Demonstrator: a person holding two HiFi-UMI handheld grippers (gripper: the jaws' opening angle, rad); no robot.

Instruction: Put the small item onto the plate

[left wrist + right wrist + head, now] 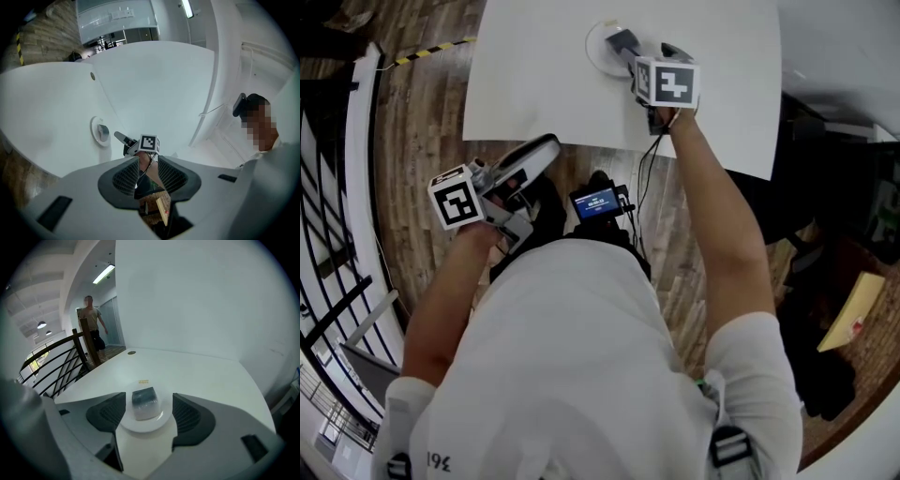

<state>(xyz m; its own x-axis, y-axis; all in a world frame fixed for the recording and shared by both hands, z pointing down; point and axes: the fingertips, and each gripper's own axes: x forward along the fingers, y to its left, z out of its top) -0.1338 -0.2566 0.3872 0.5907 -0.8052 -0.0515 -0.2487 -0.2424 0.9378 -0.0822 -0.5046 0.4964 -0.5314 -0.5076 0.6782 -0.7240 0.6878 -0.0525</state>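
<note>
The small item point(143, 402) lies on the plate point(140, 426). In the right gripper view it sits near the middle of the frame, about in the centre of the plate, and the plate stands on the white worktop point(544, 84). My right tongs point(149, 397) are open. One pad is at each side of the item, and a gap shows on both sides, so I judge that they do not touch it. In the head view this is at the top of the frame, where my right arm reaches out over the worktop.

My left tongs point(147, 161) are open by a narrow gap and nothing is between them. In the head view they are at the left of the middle, off the worktop and over the wooden floor point(422, 131). They look toward the plate from well apart and take no part in the work.

As I judge it, the main step is done, because the item rests on the plate and no tongs hold it. What is left is only small: to draw the right tongs back from the plate without pushing the item or the plate. The pads are close to the item, so I would move straight back.
</note>
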